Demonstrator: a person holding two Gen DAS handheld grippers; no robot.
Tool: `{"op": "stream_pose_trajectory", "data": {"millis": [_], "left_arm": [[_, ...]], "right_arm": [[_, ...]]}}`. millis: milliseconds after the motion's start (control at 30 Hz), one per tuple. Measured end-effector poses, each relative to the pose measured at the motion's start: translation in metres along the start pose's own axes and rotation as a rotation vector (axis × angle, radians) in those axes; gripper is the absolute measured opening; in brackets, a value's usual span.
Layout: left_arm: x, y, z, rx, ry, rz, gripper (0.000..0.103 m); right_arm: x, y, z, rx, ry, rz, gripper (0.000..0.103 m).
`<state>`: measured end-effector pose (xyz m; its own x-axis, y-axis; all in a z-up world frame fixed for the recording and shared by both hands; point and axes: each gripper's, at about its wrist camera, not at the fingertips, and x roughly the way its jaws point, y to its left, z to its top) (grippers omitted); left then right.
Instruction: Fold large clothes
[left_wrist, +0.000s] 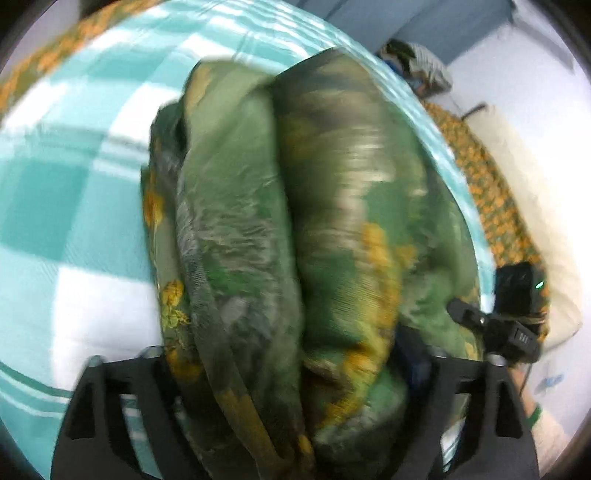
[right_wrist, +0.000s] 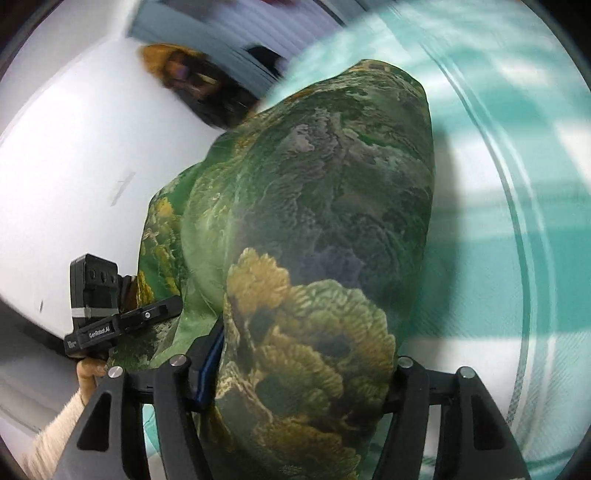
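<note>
A large green garment with yellow flower print (left_wrist: 295, 229) hangs bunched in thick folds over a teal and white checked bed cover (left_wrist: 74, 206). My left gripper (left_wrist: 295, 387) is shut on its lower folds, which fill the gap between the jaws. In the right wrist view the same garment (right_wrist: 325, 206) drapes forward over the cover (right_wrist: 517, 221). My right gripper (right_wrist: 295, 384) is shut on the cloth, with flower-print fabric packed between the jaws. The other gripper shows at the edge of each view, right one (left_wrist: 513, 325), left one (right_wrist: 107, 314).
An orange-patterned bed edge (left_wrist: 491, 192) and a cream pillow (left_wrist: 524, 192) lie right of the cover. A striped cloth heap (left_wrist: 421, 62) sits at the far end. A white floor (right_wrist: 74, 166) and a dark and yellow bundle (right_wrist: 195, 85) lie left of the bed.
</note>
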<state>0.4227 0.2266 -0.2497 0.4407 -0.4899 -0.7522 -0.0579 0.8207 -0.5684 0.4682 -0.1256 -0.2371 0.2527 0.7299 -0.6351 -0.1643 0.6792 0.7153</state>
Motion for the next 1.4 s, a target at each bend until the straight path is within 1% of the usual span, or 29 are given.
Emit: {"op": "stream_pose_trajectory", "data": {"millis": [33, 67, 100, 167, 233, 300, 333, 400, 433, 500, 533, 633, 667, 733, 767, 867, 900, 967, 1000, 1033, 1067, 1133, 1167, 1200, 1300, 1400], "left_arm": [[-0.005, 0.007, -0.005, -0.021, -0.015, -0.036, 0.099], [-0.012, 0.013, -0.008, -0.038, -0.025, -0.058, 0.100], [-0.018, 0.016, -0.011, -0.042, -0.030, -0.060, 0.100], [-0.045, 0.016, -0.021, -0.011, -0.060, -0.021, 0.099], [-0.079, 0.009, -0.034, 0.050, -0.118, 0.028, 0.098], [-0.120, -0.007, -0.054, 0.124, -0.195, 0.113, 0.099], [-0.130, -0.014, -0.061, 0.149, -0.219, 0.146, 0.100], [-0.162, -0.033, -0.087, 0.214, -0.291, 0.243, 0.102], [-0.166, -0.046, -0.097, 0.232, -0.315, 0.277, 0.102], [-0.181, -0.068, -0.118, 0.279, -0.380, 0.355, 0.102], [-0.184, -0.091, -0.123, 0.308, -0.427, 0.394, 0.102], [-0.199, -0.122, -0.150, 0.344, -0.526, 0.437, 0.103], [-0.197, -0.131, -0.148, 0.343, -0.543, 0.442, 0.103], [-0.197, -0.148, -0.154, 0.337, -0.568, 0.444, 0.103], [-0.197, -0.152, -0.156, 0.334, -0.570, 0.442, 0.103], [-0.195, -0.171, -0.168, 0.306, -0.518, 0.454, 0.103], [-0.195, -0.174, -0.171, 0.299, -0.518, 0.462, 0.103], [-0.200, -0.187, -0.184, 0.303, -0.554, 0.472, 0.103], [-0.202, -0.194, -0.190, 0.309, -0.572, 0.472, 0.103], [-0.203, -0.199, -0.193, 0.313, -0.581, 0.471, 0.103], [-0.205, -0.204, -0.197, 0.315, -0.585, 0.470, 0.103], [-0.208, -0.213, -0.204, 0.307, -0.587, 0.473, 0.103], [-0.210, -0.217, -0.207, 0.300, -0.588, 0.477, 0.103], [-0.211, -0.221, -0.210, 0.291, -0.589, 0.483, 0.103], [-0.215, -0.233, -0.220, 0.283, -0.580, 0.540, 0.103], [-0.218, -0.238, -0.226, 0.284, -0.553, 0.541, 0.103]], "right_arm": [[0.000, -0.005, -0.004, 0.017, -0.011, 0.026, 0.078], [-0.002, -0.005, -0.007, 0.024, -0.023, 0.048, 0.084], [-0.005, -0.002, -0.009, 0.029, -0.027, 0.057, 0.087], [-0.012, 0.005, -0.013, 0.041, -0.014, 0.024, 0.090], [-0.030, 0.020, -0.018, 0.028, -0.038, -0.052, 0.090], [-0.051, 0.040, -0.027, -0.044, -0.082, -0.140, 0.090], [-0.066, 0.057, -0.035, -0.108, -0.119, -0.210, 0.090], [-0.095, 0.093, -0.054, -0.270, -0.228, -0.380, 0.090], [-0.108, 0.111, -0.067, -0.338, -0.274, -0.446, 0.090], [-0.129, 0.136, -0.089, -0.410, -0.331, -0.541, 0.090], [-0.139, 0.143, -0.097, -0.426, -0.352, -0.575, 0.090], [-0.165, 0.164, -0.118, -0.442, -0.413, -0.683, 0.090], [-0.169, 0.164, -0.117, -0.442, -0.423, -0.708, 0.090], [-0.175, 0.162, -0.126, -0.455, -0.436, -0.762, 0.090], [-0.180, 0.161, -0.128, -0.461, -0.444, -0.777, 0.090], [-0.200, 0.172, -0.148, -0.481, -0.508, -0.808, 0.090], [-0.211, 0.178, -0.159, -0.485, -0.561, -0.812, 0.090], [-0.234, 0.189, -0.181, -0.483, -0.699, -0.812, 0.090], [-0.244, 0.192, -0.190, -0.477, -0.746, -0.816, 0.091], [-0.250, 0.195, -0.198, -0.467, -0.770, -0.825, 0.093], [-0.253, 0.195, -0.200, -0.463, -0.739, -0.826, 0.103], [-0.252, 0.191, -0.202, -0.462, -0.641, -0.782, 0.103], [-0.252, 0.189, -0.202, -0.455, -0.620, -0.768, 0.103], [-0.253, 0.189, -0.204, -0.445, -0.615, -0.770, 0.103], [-0.252, 0.191, -0.206, -0.434, -0.594, -0.783, 0.103], [-0.249, 0.196, -0.208, -0.435, -0.561, -0.771, 0.103]]}}
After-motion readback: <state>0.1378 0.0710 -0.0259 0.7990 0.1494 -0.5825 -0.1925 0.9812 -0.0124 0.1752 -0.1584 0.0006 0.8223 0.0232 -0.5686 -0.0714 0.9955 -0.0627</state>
